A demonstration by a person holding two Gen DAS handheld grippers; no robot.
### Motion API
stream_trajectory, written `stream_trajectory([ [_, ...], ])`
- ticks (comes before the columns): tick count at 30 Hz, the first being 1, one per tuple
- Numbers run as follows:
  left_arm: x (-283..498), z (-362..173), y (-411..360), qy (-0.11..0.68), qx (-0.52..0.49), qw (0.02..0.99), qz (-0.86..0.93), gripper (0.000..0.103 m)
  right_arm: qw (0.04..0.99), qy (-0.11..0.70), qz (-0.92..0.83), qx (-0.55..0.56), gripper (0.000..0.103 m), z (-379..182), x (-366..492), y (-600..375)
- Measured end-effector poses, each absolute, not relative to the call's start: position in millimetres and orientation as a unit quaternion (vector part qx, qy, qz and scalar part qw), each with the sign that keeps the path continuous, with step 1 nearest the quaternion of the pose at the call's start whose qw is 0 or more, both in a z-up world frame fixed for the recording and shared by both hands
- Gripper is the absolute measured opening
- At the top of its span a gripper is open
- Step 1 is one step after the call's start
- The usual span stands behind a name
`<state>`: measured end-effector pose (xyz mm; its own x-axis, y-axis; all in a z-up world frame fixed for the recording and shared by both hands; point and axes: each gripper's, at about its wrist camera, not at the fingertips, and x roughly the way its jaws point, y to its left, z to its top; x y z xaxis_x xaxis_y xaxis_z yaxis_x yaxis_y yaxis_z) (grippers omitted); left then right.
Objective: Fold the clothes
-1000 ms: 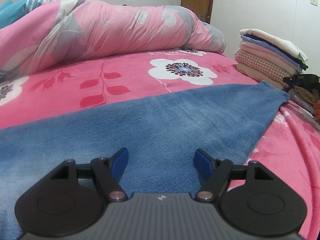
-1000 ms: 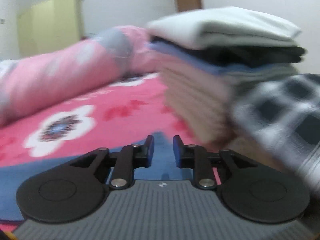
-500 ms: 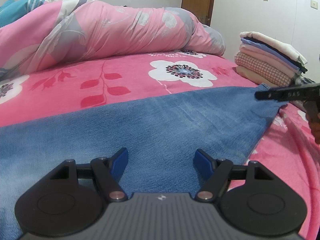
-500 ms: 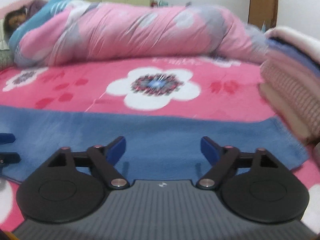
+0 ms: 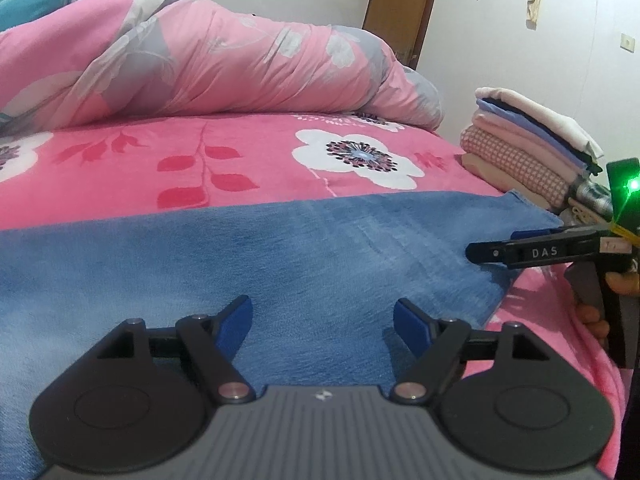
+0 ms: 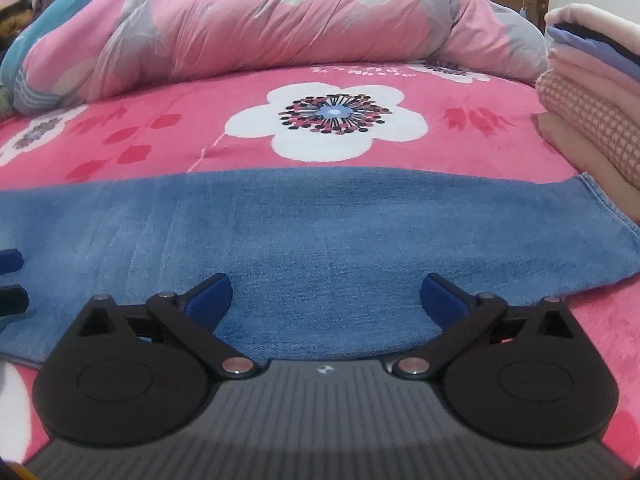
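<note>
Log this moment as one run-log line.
stage: pre-grasp | blue towel: flat on bed | left gripper: opening, empty | right gripper: opening, empty | folded stack: beside towel

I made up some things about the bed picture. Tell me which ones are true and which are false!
1. A blue fuzzy cloth lies spread flat on the pink flowered bedspread. True.
2. The right gripper is squeezing the blue cloth. False: its jaws are opening, with nothing pinched between them.
3. A stack of folded clothes sits near the cloth's far right end. True.
4. The top piece on the stack is bright green. False: it is cream white.
5. The left gripper holds a sock. False: its jaws are opening over the cloth and hold nothing.
6. A rumpled pink quilt lies behind the cloth. True.
</note>
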<state>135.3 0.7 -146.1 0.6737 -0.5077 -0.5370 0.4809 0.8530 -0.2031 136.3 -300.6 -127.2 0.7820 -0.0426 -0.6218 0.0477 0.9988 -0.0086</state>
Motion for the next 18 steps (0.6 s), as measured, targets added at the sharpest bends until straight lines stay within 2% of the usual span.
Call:
stream_trajectory([
  [18,138.2,-147.0,7.6,0.301,-0.046,0.91,-0.282,0.082,0.951,0.307,-0.037,-0.01,0.102,-133.4,133.7,-293.7],
])
